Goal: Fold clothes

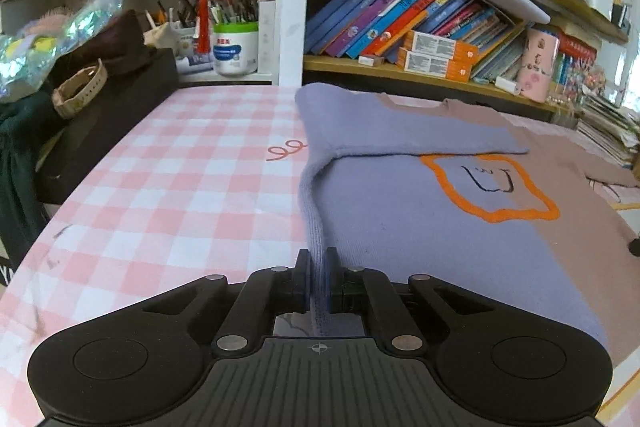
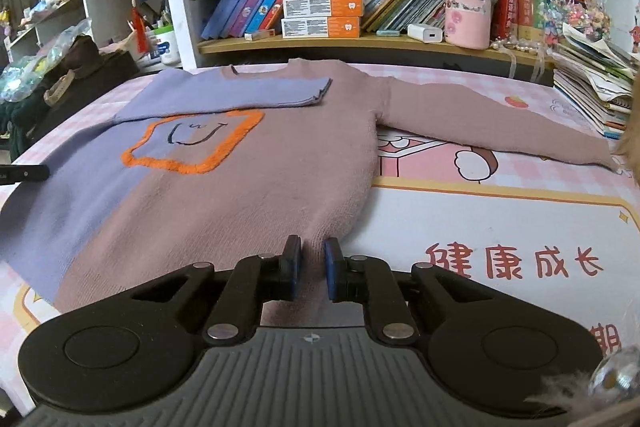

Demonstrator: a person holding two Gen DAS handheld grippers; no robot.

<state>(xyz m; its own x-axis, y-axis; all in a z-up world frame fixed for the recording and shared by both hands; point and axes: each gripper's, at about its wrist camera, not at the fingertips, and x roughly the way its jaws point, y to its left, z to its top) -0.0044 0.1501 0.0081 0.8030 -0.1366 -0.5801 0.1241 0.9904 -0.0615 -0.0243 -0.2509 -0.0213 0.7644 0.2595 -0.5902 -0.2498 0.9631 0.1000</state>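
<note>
A knitted sweater (image 2: 240,195), lavender on one half and mauve on the other, lies flat on the table with an orange-outlined patch (image 2: 196,143) on its chest. Its lavender sleeve (image 1: 400,131) is folded across the chest. The mauve sleeve (image 2: 500,123) stretches out to the right. In the left wrist view my left gripper (image 1: 319,267) is shut on the lavender side edge of the sweater (image 1: 400,227) near the hem. My right gripper (image 2: 313,263) is shut on the mauve bottom corner, with knit fabric pinched between its blue pads.
The table wears a pink checked cover (image 1: 180,187) with cartoon prints. Behind it stand bookshelves (image 1: 400,23), a pink canister (image 2: 467,3) and a white tub (image 1: 235,47). A black box with a strap (image 1: 100,107) sits at the left edge; stacked papers (image 2: 592,91) sit at the right.
</note>
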